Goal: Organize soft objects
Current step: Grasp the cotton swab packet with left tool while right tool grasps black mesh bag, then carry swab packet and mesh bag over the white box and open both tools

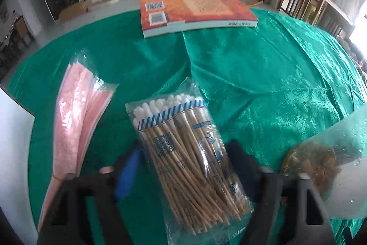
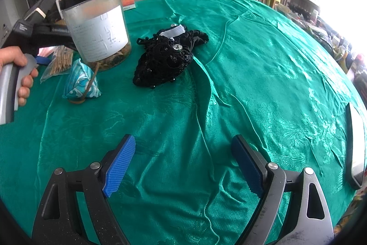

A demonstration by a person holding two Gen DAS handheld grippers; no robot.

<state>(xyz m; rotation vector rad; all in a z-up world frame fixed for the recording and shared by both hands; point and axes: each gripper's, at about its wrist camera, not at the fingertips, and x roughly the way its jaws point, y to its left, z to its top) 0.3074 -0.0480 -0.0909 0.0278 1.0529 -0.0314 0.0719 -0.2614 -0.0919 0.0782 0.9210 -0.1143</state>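
My left gripper [image 1: 183, 167] has its jaws wide apart on either side of the clear plastic bag of wooden-stick cotton swabs [image 1: 183, 148]; whether the blue pads actually press the bag I cannot tell, since it lies between them with gaps showing on both sides. My right gripper [image 2: 181, 162] hangs with its jaws spread and nothing between them, over bare green satin tablecloth [image 2: 263, 84].

I judge the task to be at an early stage. The soft things are scattered: the bundle of pink fluffy sticks in a clear sleeve [image 1: 71, 121] lies just left of the swab bag, the black lace garment with a white band [image 2: 165, 59] sits in a heap mid-table, and the small teal patterned fabric pouch [image 2: 81, 84] rests near the clear plastic jar with a black lid [image 2: 98, 22]. Nothing looks gathered into one place yet, so all the sorting is left.

As for writing, the swab bag carries a blue printed panel and blue lettering down its length, too blurred to read. The orange paperback book [image 1: 197, 8] at the far edge shows two code squares and a line of characters on its spine, which I cannot make out. The jar's white label has fine print, also illegible
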